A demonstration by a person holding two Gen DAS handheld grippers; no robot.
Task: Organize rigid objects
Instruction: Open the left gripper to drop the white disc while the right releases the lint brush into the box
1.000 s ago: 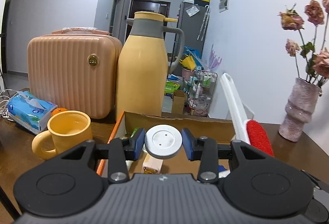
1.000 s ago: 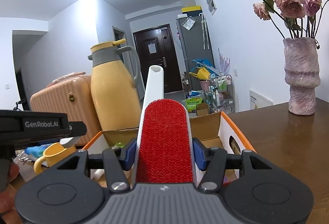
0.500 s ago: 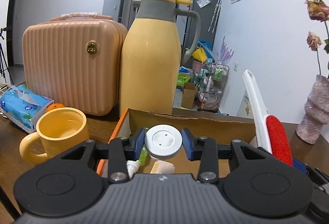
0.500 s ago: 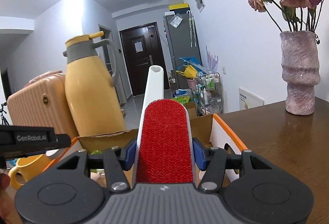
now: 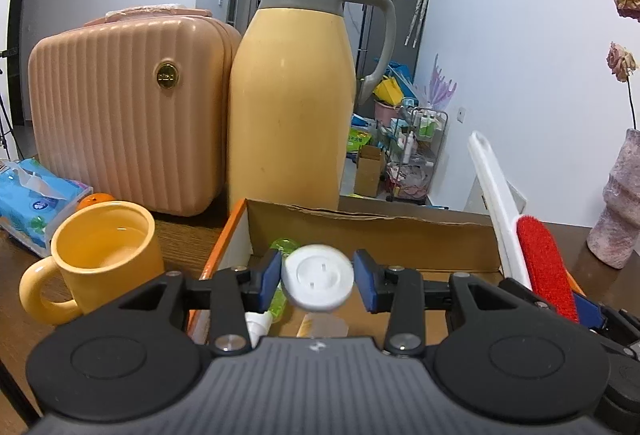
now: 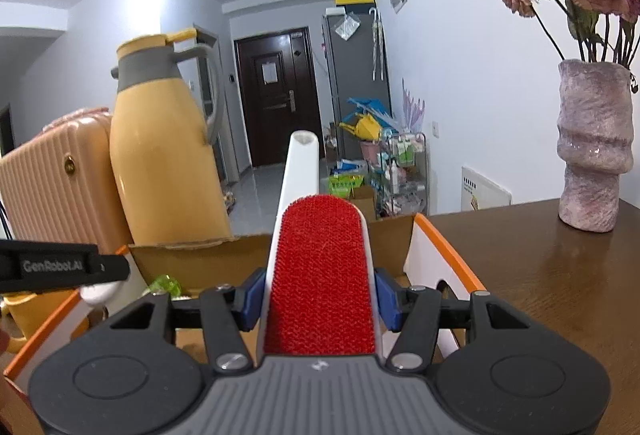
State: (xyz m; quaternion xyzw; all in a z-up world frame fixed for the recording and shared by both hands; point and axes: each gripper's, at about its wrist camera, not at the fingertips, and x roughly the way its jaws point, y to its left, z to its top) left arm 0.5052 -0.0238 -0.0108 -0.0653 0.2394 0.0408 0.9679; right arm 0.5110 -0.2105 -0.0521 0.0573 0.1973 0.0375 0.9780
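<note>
Left wrist view: the left tool (image 5: 316,281) hangs over the open cardboard box (image 5: 368,235), which stands in front of the yellow thermos jug (image 5: 290,99). Its jaws are opening; the white round disc (image 5: 318,283) sits between the blue pads, blurred and tilted, with a gap showing on its right side, so it seems to be coming free above the box floor. The disc looks like light, stiff, smooth plastic; a pinch across its rim suits it, though such a rim could slip easily. Below it in the box lie a green-capped small bottle (image 5: 280,299) and a pale packet (image 5: 320,325). A yellow mug (image 5: 104,255) stands left of the box on the table (image 5: 188,235). At the box's right edge, the lint brush shows, white handle up.

Right wrist view: the right tool (image 6: 320,301) is pinching the lint brush (image 6: 320,275) by the sides of its red-padded head, handle pointing away over the box. The brush is probably light and rigid but long, so a hold near its middle keeps it from swinging. A rough pink vase (image 6: 592,151) with dried roses stands right of the box.
</note>
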